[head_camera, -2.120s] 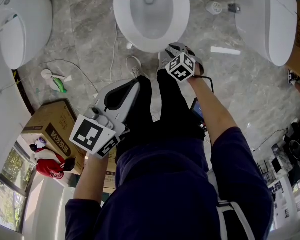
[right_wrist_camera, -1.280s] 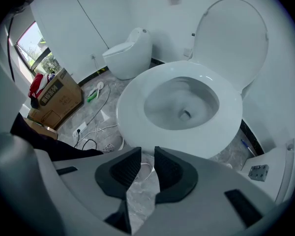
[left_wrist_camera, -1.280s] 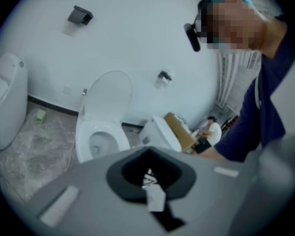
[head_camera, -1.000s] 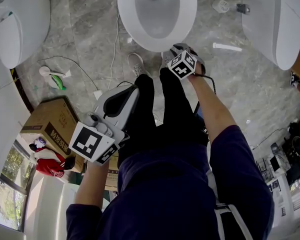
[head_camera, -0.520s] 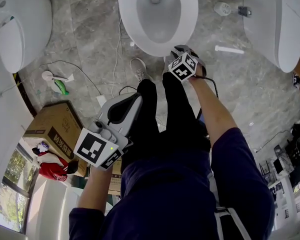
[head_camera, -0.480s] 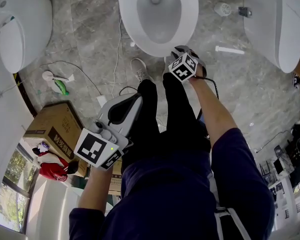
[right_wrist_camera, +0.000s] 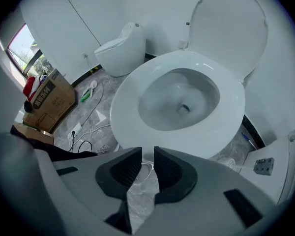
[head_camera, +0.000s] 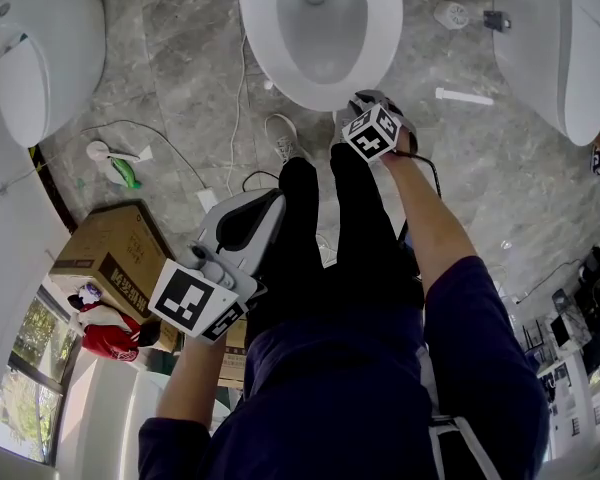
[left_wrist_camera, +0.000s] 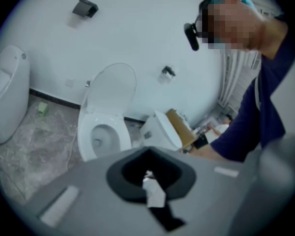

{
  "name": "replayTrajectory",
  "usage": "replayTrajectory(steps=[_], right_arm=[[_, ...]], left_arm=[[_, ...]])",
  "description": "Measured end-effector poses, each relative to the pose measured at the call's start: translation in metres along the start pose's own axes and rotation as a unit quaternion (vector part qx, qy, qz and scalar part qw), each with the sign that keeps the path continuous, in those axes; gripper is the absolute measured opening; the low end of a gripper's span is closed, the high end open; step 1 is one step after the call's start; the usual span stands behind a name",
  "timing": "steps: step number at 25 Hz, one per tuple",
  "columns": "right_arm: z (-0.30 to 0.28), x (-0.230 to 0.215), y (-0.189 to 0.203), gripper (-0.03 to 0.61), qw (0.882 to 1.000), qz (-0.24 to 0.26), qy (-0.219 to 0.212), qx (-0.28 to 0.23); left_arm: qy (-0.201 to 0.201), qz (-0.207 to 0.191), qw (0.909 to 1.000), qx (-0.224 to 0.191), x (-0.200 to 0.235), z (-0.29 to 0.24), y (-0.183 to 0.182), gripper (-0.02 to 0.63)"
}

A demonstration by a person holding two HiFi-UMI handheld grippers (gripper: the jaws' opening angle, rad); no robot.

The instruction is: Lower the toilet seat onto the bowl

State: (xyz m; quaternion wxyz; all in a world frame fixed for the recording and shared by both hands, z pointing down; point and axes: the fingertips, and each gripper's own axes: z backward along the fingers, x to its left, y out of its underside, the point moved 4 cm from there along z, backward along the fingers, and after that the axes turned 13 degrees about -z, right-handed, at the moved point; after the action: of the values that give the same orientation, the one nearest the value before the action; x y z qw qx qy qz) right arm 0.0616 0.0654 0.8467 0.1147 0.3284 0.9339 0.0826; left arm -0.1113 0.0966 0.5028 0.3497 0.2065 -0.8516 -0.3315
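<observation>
The white toilet stands straight ahead. Its seat (head_camera: 382,28) lies flat on the bowl, and the lid (right_wrist_camera: 228,28) stands upright against the wall. My right gripper (head_camera: 366,100) hovers just in front of the bowl's front edge, low over the floor. Its jaws are closing, a narrow gap still shows between the black pads (right_wrist_camera: 125,168), and nothing is between them. The seat (right_wrist_camera: 226,122) fills the right gripper view. My left gripper (head_camera: 265,200) hangs back beside the person's left leg with its pads together, facing the seat (left_wrist_camera: 86,132) and lid (left_wrist_camera: 110,87) from a distance.
Two more white toilets flank the middle one, on the left (head_camera: 40,48) and right (head_camera: 550,38). A cardboard box (head_camera: 105,258) sits at the left. Cables (head_camera: 235,98) and a green-and-white item (head_camera: 120,168) lie on the marble floor. The person's dark legs stand in front of the bowl.
The head view has drifted a little. Both grippers keep their places relative to the toilet, and the seat stays flat on the bowl.
</observation>
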Motion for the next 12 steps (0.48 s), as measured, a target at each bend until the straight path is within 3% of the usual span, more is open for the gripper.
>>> replayTrajectory(steps=[12], right_arm=[[0.0008,-0.0019,-0.0036,0.071,1.0,-0.006,-0.003,-0.008]], left_arm=[[0.007,-0.001,1.0,-0.001,0.0023,-0.0085,-0.0021,-0.003]])
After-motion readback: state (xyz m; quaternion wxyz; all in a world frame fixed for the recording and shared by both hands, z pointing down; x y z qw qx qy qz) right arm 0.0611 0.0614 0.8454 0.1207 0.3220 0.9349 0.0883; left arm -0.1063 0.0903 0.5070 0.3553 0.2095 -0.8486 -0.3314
